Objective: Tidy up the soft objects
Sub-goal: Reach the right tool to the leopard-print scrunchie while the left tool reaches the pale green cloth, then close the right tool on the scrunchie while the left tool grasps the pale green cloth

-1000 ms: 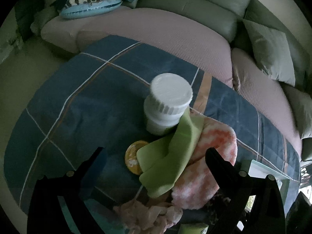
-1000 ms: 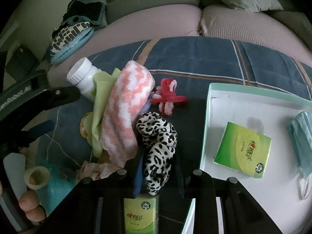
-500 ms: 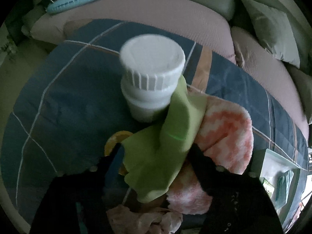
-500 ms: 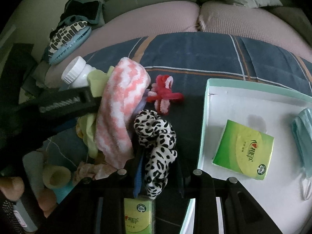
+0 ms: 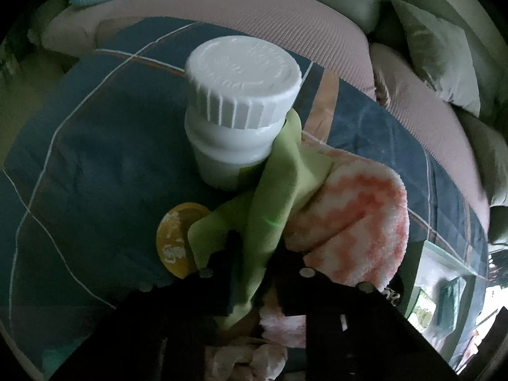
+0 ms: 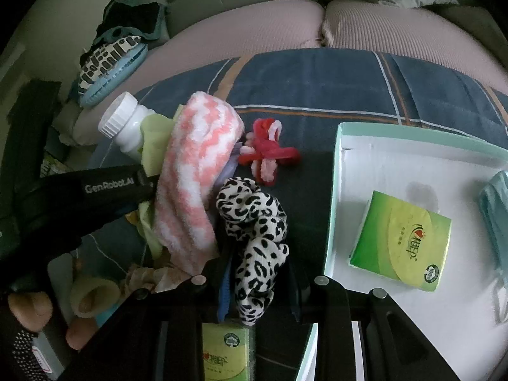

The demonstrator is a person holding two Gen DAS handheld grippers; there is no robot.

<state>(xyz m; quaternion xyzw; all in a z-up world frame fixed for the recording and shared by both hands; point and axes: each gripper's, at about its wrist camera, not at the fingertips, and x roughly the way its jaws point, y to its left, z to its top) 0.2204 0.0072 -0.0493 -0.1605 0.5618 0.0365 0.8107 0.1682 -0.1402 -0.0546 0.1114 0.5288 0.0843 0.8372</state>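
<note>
My left gripper (image 5: pixel 254 254) is shut on a light green cloth (image 5: pixel 273 203) that leans against a white bottle (image 5: pixel 241 104) and a pink-and-white fluffy sock (image 5: pixel 352 219). In the right wrist view the left gripper (image 6: pixel 149 181) reaches in from the left at the sock (image 6: pixel 190 177) and the green cloth (image 6: pixel 152 146). My right gripper (image 6: pixel 257 273) is shut on a leopard-print scrunchie (image 6: pixel 254 222). A white tray (image 6: pixel 374 165) at the right holds a green tissue pack (image 6: pixel 403 238) and a blue face mask (image 6: pixel 495 209).
A red-and-white pipe-cleaner toy (image 6: pixel 266 152) lies on the blue plaid cloth (image 6: pixel 317 85). A yellow round lid (image 5: pixel 174 241) lies beside the bottle. Another green tissue pack (image 6: pixel 225 352) lies under my right gripper. Crumpled pink material (image 5: pixel 247 358) lies below. Sofa cushions (image 6: pixel 254 22) stand behind.
My left gripper has moved forward to the pile and closed on the green cloth. The right gripper has stayed still, holding the scrunchie.
</note>
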